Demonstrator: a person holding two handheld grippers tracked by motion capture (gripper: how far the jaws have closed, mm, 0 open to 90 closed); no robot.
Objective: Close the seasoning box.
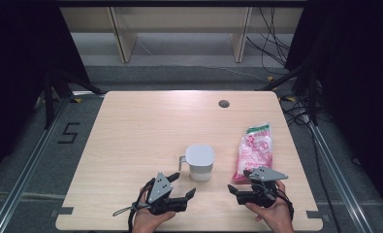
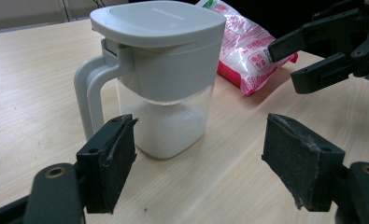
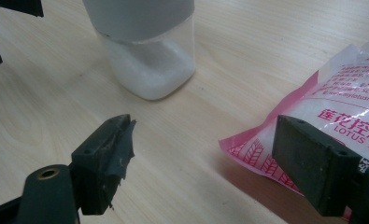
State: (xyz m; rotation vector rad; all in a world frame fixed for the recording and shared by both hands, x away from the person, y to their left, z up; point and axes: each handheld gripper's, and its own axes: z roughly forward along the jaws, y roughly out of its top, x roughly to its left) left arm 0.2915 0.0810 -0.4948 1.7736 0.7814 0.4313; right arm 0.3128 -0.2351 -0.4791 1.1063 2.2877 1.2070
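At the bottom of the high view, two hands came in over the near edge of a pale wooden tabletop (image 1: 140, 131), each holding black tongs. The left tongs (image 1: 185, 188) sat low and left of centre, jaws spread wide with nothing between them. The right tongs (image 1: 234, 190) sat low and right of centre, jaws also wide and holding nothing.

Just beyond the left tongs, near the middle of the frame, stood a jug (image 1: 199, 162), upright, with a grey lid, a grey handle on its left and clear walls. In the left gripper view it rose at upper centre, with white grains filling its lower part.

Right of the jug and apart from it, a pink and white bag (image 1: 253, 148) lay flat, its near end close beside the right tongs.

Farther off, at the upper right of the tabletop, sat a small dark round hole (image 1: 223, 103).
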